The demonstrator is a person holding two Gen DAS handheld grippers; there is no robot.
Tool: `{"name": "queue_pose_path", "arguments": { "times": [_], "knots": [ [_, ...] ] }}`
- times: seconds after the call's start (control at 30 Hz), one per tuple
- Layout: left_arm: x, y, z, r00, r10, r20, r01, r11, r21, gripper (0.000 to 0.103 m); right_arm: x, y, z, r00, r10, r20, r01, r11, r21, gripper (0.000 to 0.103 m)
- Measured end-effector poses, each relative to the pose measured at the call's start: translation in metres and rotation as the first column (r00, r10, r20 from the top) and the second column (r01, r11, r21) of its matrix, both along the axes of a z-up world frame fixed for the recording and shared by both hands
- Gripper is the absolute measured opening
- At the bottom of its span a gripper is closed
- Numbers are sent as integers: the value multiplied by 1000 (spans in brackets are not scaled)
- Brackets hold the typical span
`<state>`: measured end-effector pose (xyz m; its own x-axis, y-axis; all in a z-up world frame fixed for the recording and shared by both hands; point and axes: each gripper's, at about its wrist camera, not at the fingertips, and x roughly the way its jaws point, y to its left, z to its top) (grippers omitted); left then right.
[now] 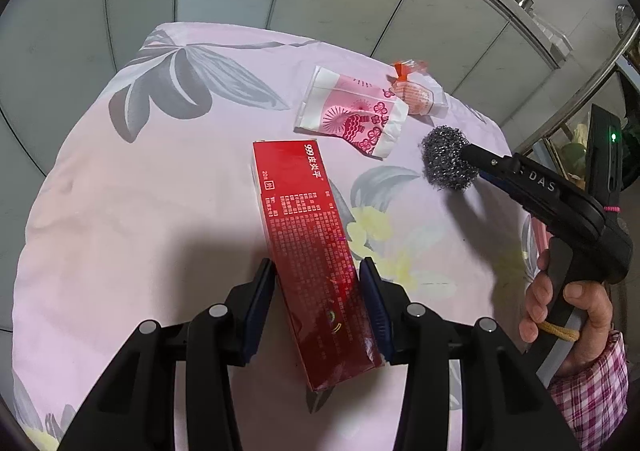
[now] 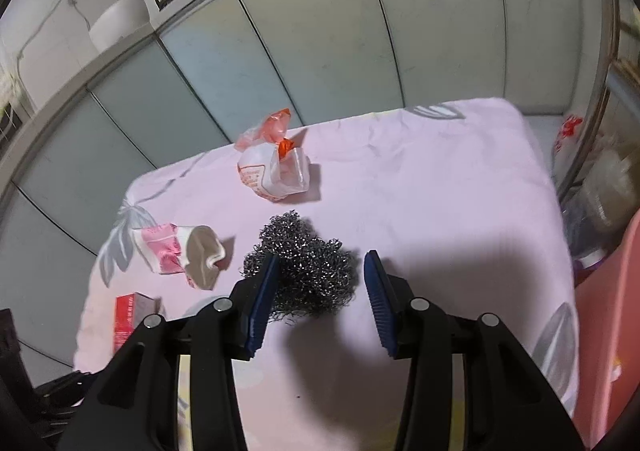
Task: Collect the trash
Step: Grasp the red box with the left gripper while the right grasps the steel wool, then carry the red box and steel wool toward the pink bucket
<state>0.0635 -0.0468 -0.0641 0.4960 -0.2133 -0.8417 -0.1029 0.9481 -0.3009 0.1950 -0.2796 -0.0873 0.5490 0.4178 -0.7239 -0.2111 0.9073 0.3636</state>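
Note:
A long red carton (image 1: pixel 304 231) lies on the pink flowered cloth (image 1: pixel 120 211), and my left gripper (image 1: pixel 316 271) is shut on it, one blue pad on each long side. A ball of steel wool (image 1: pixel 444 165) hangs just above the cloth with its shadow beneath. My right gripper (image 1: pixel 460 159) is shut on this steel wool (image 2: pixel 304 271), seen between the blue pads of my right gripper (image 2: pixel 322 263). A crushed pink paper cup (image 1: pixel 352 111) and a knotted white and orange plastic bag (image 1: pixel 416 91) lie farther back.
A person's hand (image 1: pixel 568 303) in a checked sleeve holds the right gripper's handle. Pale cabinet doors (image 2: pixel 320 31) run behind the table. A pink bin (image 2: pixel 608 311) stands off the right edge. In the right wrist view the cup (image 2: pixel 176 251), the bag (image 2: pixel 276 171) and the carton (image 2: pixel 128 315) lie to the left.

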Motion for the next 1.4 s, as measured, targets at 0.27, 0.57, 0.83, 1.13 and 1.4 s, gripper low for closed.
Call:
{"name": "queue_pose_path", "arguments": {
  "times": [0.27, 0.57, 0.83, 1.13, 1.4],
  "knots": [
    [-10, 2, 3, 1000, -4, 10, 4, 1000, -5, 43, -28, 8, 11, 997, 57, 58, -57, 998, -12, 15],
    [-24, -11, 21, 998, -34, 52, 33, 999, 9, 43, -86, -15, 36, 993, 32, 116, -31, 999, -11, 13],
    [-28, -49, 45, 985, -136, 109, 134, 991, 32, 43, -131, -59, 51, 988, -55, 144, 53, 998, 23, 7],
    [-32, -94, 66, 959, -228, 169, 221, 973, 64, 42, -155, -98, 46, 984, -114, 136, 107, 993, 55, 2],
    [-36, -107, 66, 951, -259, 167, 252, 966, 63, 42, -149, -105, 24, 994, -92, 56, 88, 994, 58, 56]
  ]
}}
